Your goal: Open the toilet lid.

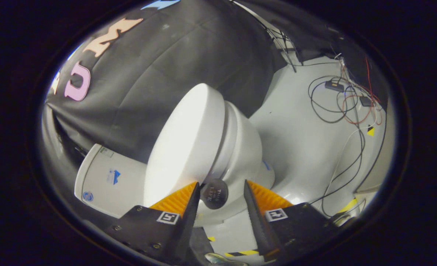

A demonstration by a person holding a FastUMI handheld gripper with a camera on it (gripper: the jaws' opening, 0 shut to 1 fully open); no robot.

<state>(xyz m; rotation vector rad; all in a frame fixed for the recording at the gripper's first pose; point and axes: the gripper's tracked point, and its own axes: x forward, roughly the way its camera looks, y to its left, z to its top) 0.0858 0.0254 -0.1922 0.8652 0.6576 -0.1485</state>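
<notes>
Grey floor point(299, 122) spreads across the right half of the frame and gives you the most open room; it is bare beside the toilet, while a tangle of cables point(345, 103) lies well apart in the upper right. Black cloth wall point(174, 66) closes off the upper left, hanging close behind the toilet, so you have little room on that side.

Your toilet point(240, 147) sits at the centre, seen tilted in this view, with its tank point(107, 177) at lower left against the cloth. Its lid point(188, 144) is white, smooth and rounded, and looks raised a little off the seat point(227, 136) along its right edge, with a shadowed gap between them; how far it is lifted you cannot tell.

Your gripper point(220, 186) is at bottom centre, fingers well apart and holding nothing. A round dark button point(214, 194) shows between the fingers. The left fingertip lies at the lid's lower edge; whether it touches is unclear.
</notes>
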